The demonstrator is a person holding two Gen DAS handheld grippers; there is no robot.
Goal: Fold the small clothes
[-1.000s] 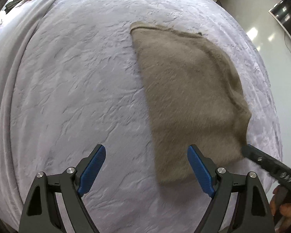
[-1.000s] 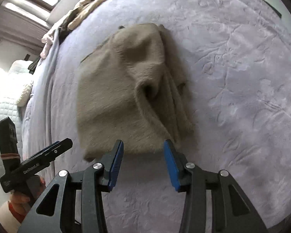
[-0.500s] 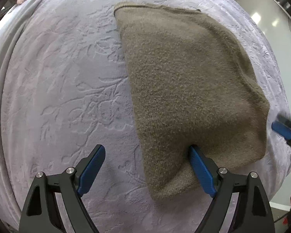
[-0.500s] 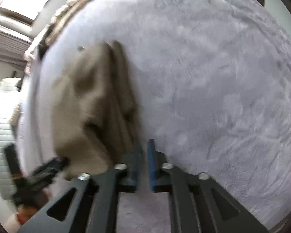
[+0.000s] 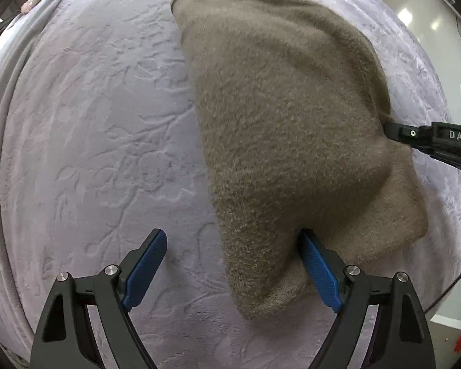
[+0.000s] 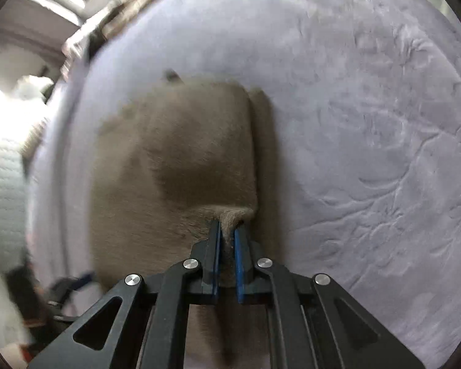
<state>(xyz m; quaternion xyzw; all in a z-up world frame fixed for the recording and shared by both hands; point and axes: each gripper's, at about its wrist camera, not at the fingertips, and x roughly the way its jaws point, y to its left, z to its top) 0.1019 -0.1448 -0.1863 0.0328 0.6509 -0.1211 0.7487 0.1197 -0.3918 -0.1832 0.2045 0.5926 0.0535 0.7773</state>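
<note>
Garment: fuzzy tan knit piece (image 5: 285, 129), partly folded near the bedspread's (image 5: 92, 153) right edge, its side hem pinched in the just-closed right gripper (image 6: 227, 240), near corner between the left gripper's (image 5: 233, 270) wide-spread jaws; next, likely clamping that corner before lifting.

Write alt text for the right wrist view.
The right gripper is shut on a pinch of a tan knit garment lying on a pale embossed bedspread. Its jaws have just been closing. The view's left side is blurred.
</note>
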